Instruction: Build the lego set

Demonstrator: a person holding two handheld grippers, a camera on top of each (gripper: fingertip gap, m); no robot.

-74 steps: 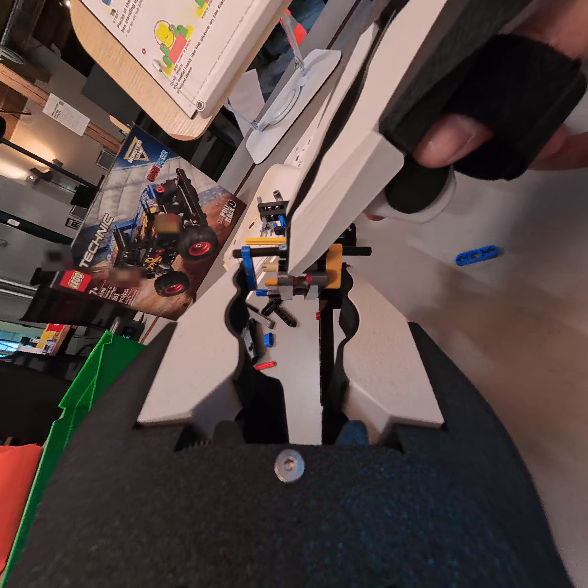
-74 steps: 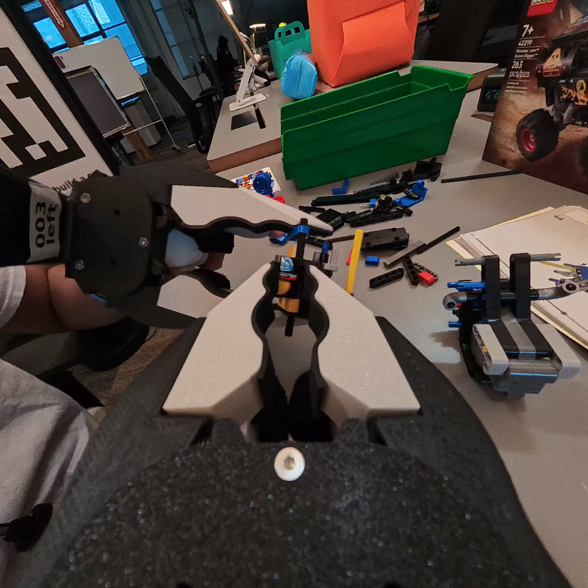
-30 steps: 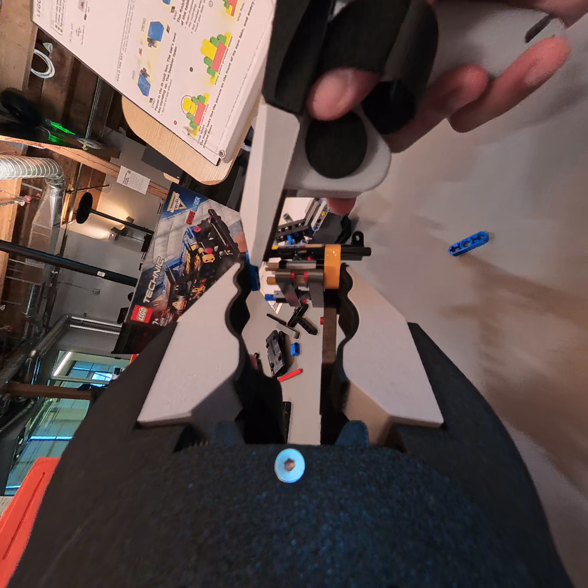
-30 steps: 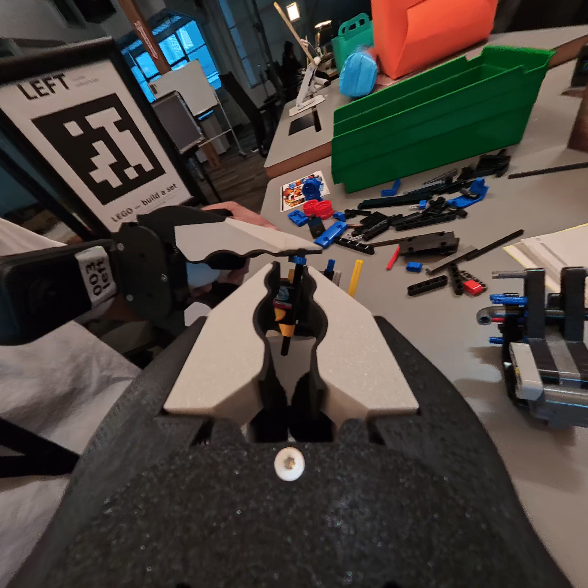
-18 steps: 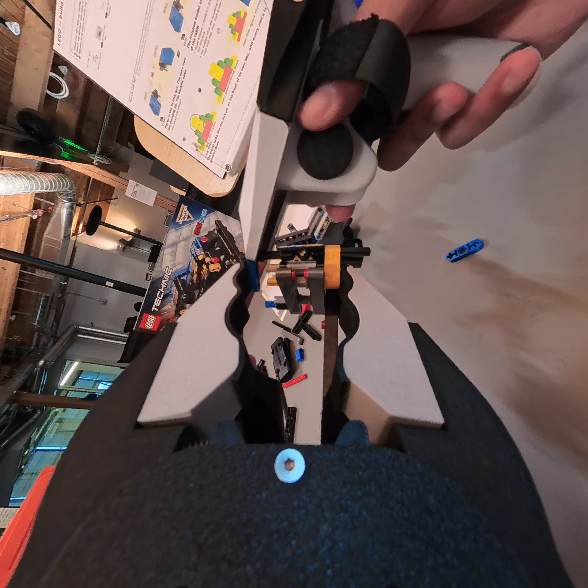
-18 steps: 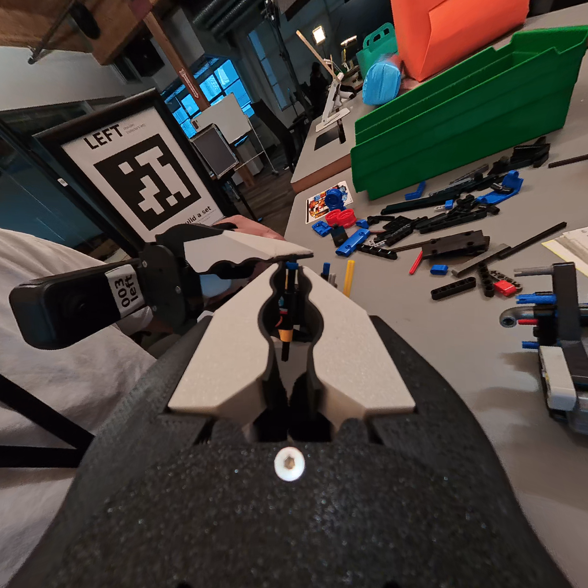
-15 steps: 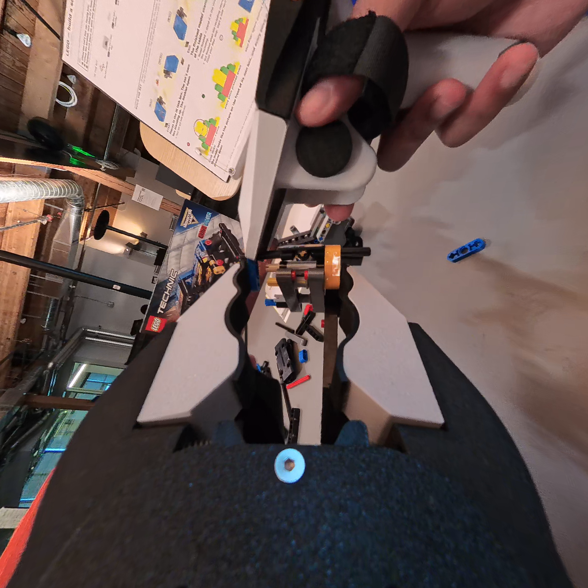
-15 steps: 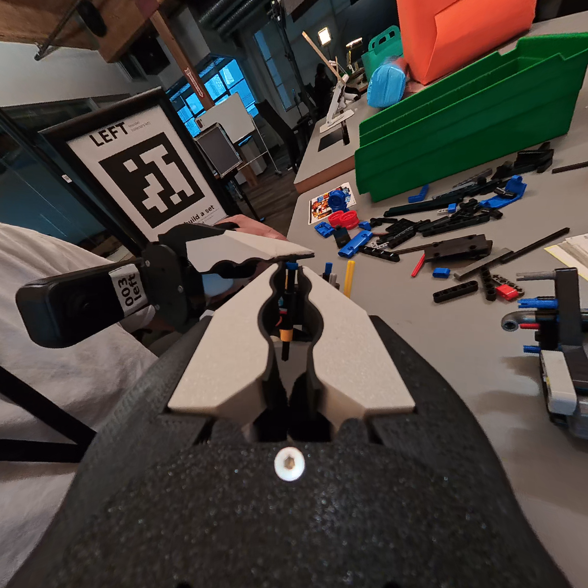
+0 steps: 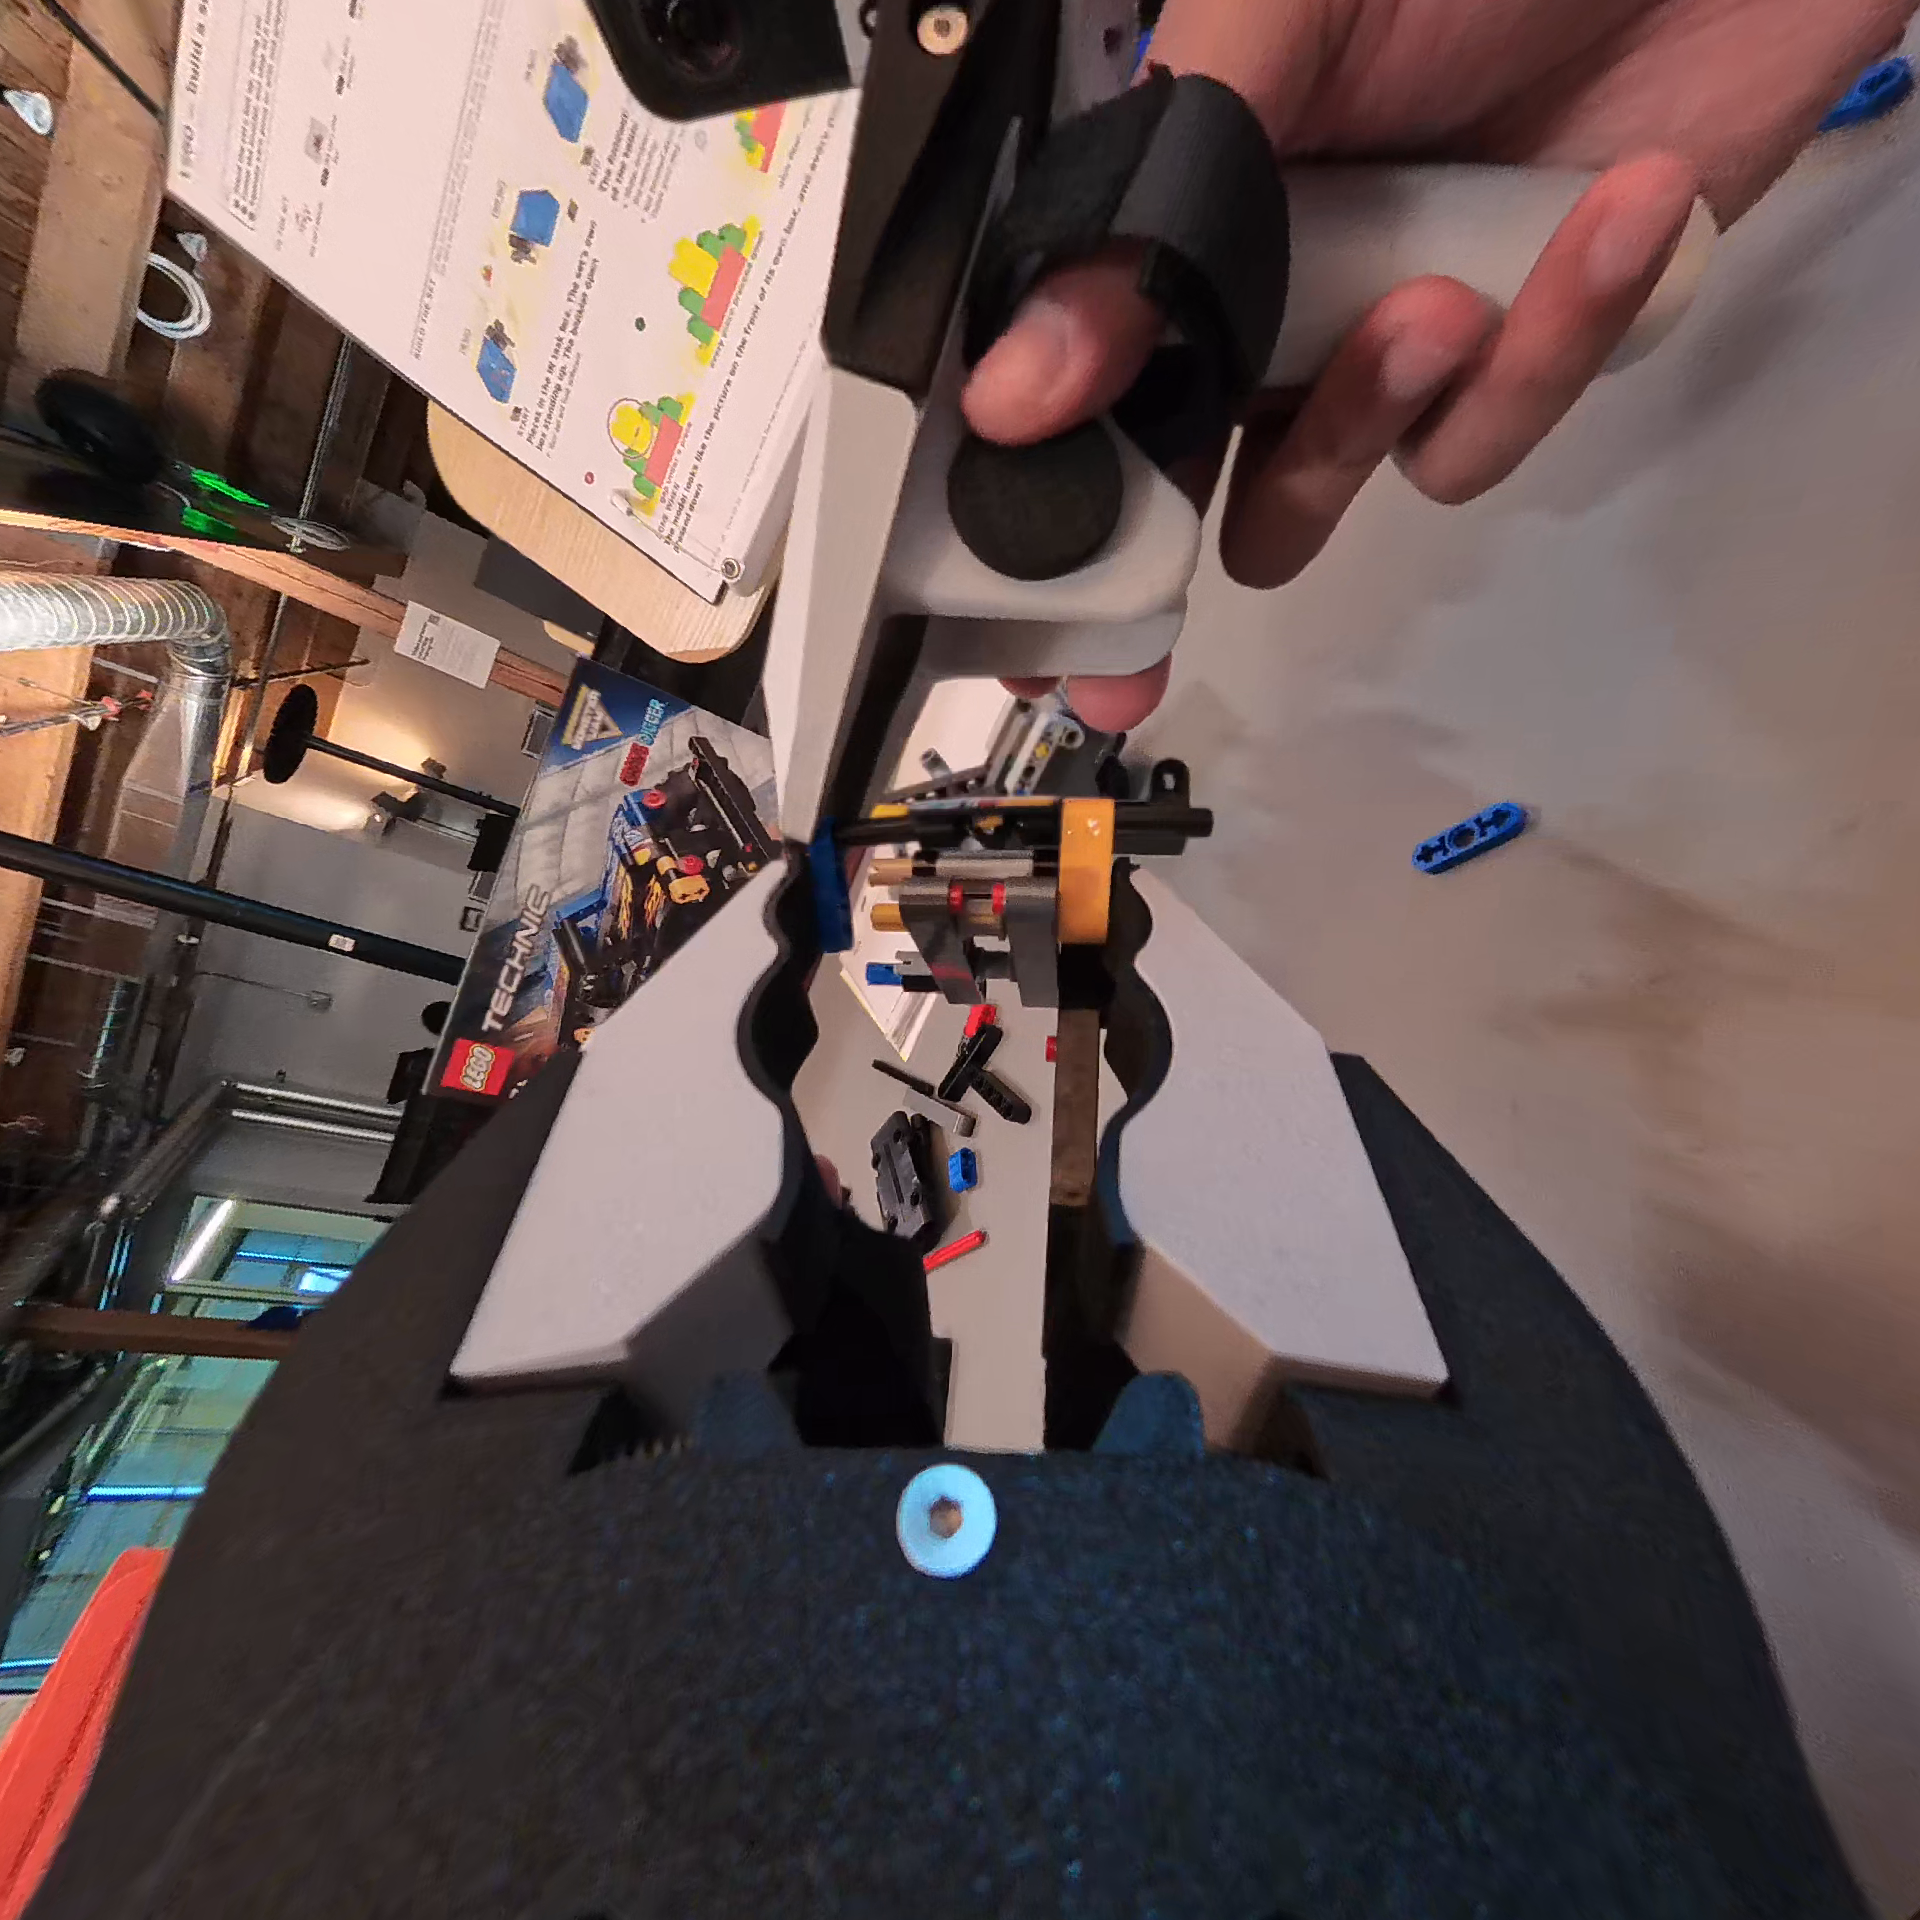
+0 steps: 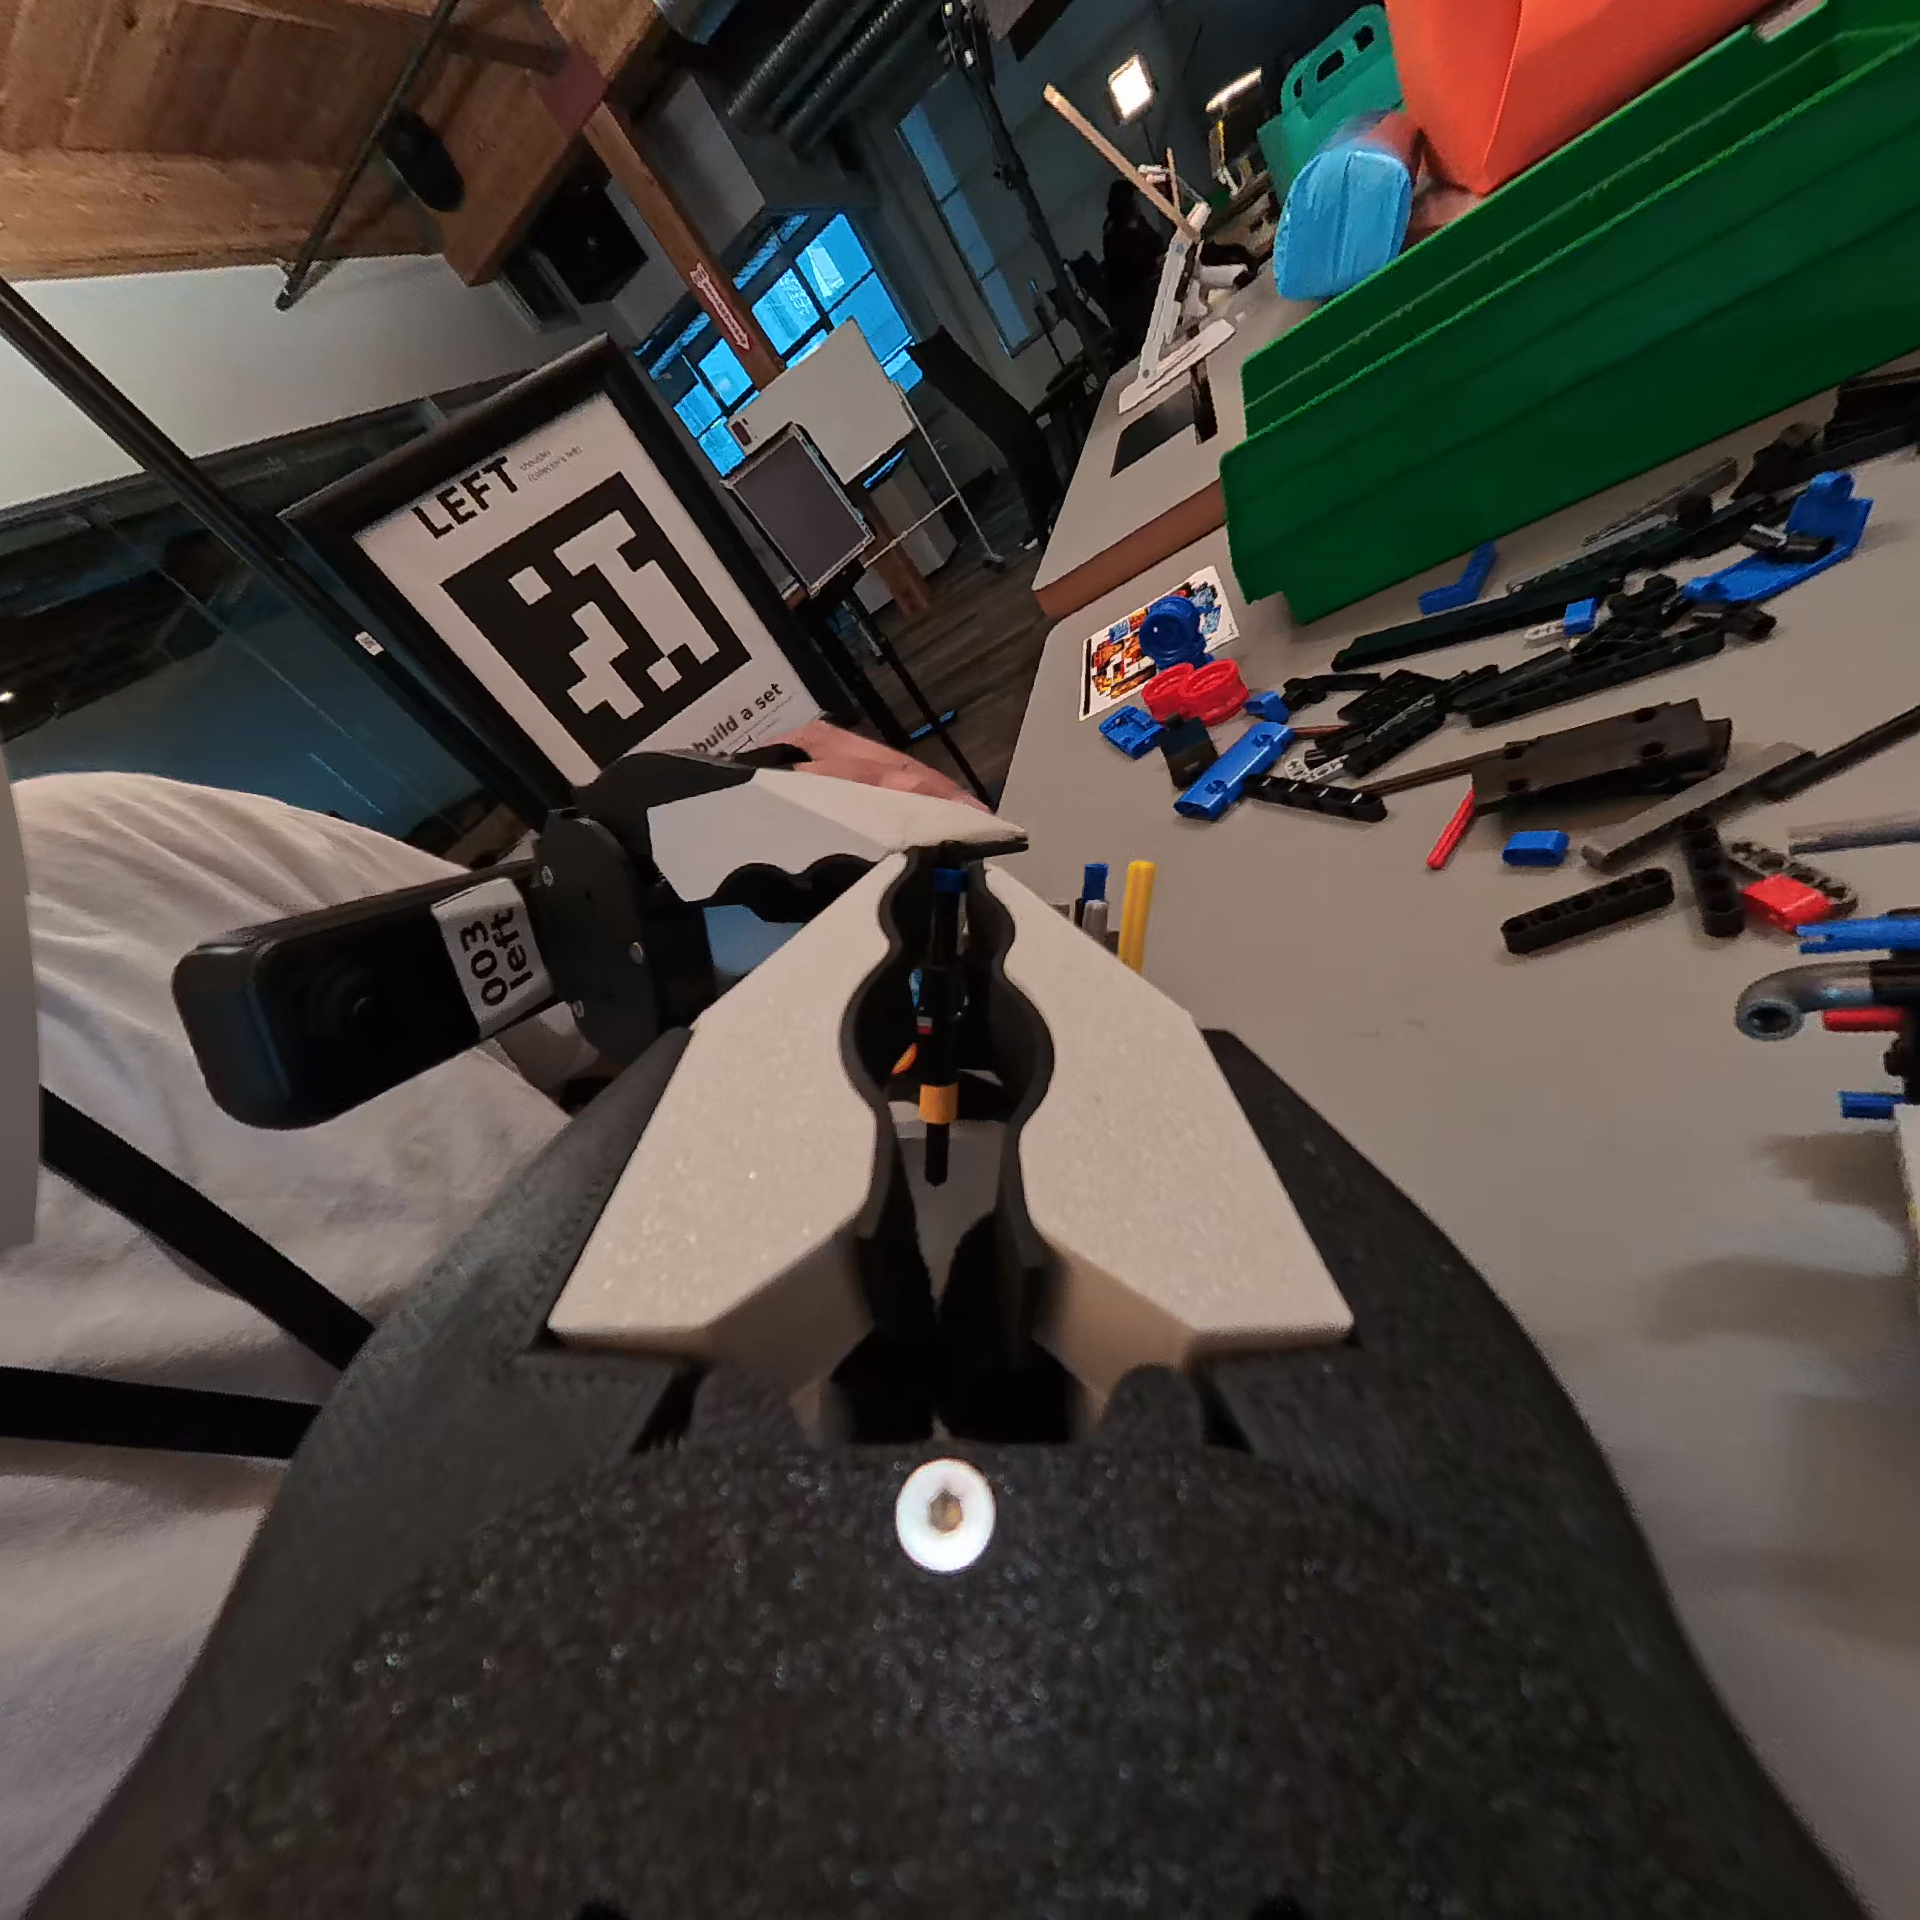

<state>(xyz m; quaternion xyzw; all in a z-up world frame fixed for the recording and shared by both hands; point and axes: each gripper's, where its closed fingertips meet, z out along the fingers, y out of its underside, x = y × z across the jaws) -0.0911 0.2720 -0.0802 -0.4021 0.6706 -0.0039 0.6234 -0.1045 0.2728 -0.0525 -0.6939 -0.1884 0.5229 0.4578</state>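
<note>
Many loose parts point(image 10: 1558, 707) beside green bin point(image 10: 1558, 436).

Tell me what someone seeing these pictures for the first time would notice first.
Probably the small lego assembly, with its orange piece and black axle, pinched between the left gripper and the right gripper, which meet tip to tip above the table. Next, the loose parts scattered in front of the green bin.

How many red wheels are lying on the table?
2. One red wheel and the other lie side by side by the sticker sheet, near the blue wheel. Others may be hidden.
</note>
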